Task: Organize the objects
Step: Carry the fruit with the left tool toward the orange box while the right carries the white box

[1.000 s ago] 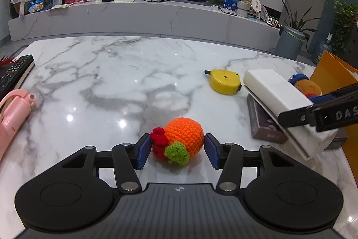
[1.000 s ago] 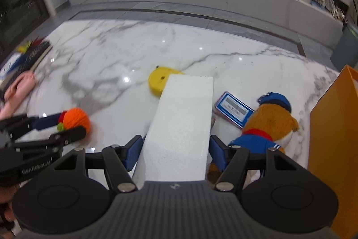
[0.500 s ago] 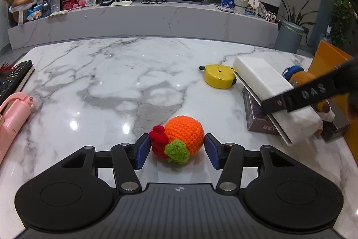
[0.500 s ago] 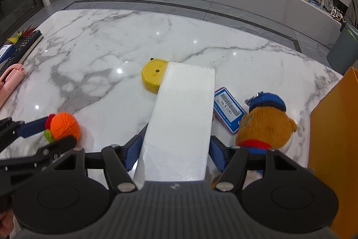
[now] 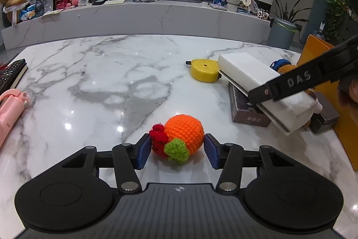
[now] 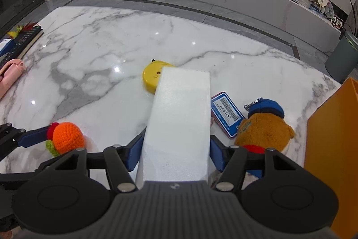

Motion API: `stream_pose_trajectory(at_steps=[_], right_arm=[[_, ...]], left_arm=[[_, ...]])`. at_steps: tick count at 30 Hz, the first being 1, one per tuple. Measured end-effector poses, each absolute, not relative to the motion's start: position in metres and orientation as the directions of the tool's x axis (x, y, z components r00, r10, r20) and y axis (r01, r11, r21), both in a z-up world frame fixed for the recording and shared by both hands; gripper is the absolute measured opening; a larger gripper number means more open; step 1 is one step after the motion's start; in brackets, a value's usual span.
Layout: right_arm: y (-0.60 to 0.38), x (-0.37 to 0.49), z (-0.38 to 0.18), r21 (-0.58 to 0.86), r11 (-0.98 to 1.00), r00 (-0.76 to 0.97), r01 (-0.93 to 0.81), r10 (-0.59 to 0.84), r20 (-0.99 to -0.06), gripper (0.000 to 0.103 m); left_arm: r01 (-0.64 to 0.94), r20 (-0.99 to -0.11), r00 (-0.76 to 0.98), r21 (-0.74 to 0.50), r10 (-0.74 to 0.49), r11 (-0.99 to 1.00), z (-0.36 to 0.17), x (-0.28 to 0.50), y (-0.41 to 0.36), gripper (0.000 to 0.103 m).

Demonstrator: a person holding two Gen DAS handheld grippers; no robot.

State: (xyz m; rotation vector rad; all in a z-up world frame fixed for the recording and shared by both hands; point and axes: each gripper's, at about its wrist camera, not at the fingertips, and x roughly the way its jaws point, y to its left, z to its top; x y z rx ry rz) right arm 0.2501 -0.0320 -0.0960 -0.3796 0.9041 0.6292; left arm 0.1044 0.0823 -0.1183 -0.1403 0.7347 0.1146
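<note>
The left gripper (image 5: 176, 150) sits low over the marble surface (image 5: 107, 82) with the crocheted orange (image 5: 184, 136) between its blue pads; the jaws are closing, the right pad looks to be touching the orange's side and the left pad meets the red berries, though whether they press firmly yet I cannot tell; the toy seems to rest on the surface, so this reads as a grip being taken, not a carry; the right gripper (image 6: 175, 150) has the white foam block (image 6: 181, 118) lengthwise between its pads, both pads flat against the block's long sides, its jaws closing a little too; the block sticks forward and is tilted, its far end raised above the yellow tape measure (image 6: 152, 77) and the barcode card (image 6: 227, 114), which suggests it is lifted clear of the clutter so it can be moved; gripping near one end leaves a long overhang, so the block may sag or swing; the plush bear (image 6: 261, 129) lies just right of the block, beside the orange box (image 6: 331, 149), probably the place things are meant to go; the pink holder (image 5: 9, 109) and remote (image 5: 11, 74) lie well apart at the left edge
</note>
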Motion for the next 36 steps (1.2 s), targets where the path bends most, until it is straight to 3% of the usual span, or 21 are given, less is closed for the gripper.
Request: stream_pose_trajectory(at_steps=[13,22,36], right_arm=[[-0.064,0.239,-0.064,0.046,0.758,0.44,-0.65,0.426,-0.79,0.063],[-0.109,0.23,-0.073,0.28,0.772,0.345,-0.571,0.534,-0.772,0.063],[-0.125,0.19,-0.121,0.147,0.732,0.382,-0.665,0.503,-0.776,0.063]], left_arm=[[-0.2,-0.669,0.742,-0.154,0.047,0.968,-0.106,0.087,0.072,0.058],[-0.244,-0.672,0.739,-0.2,0.048,0.949,-0.102,0.076,0.062,0.058],[-0.239,-0.685,0.727,-0.194,0.043,0.951,-0.113,0.073,0.045,0.058]])
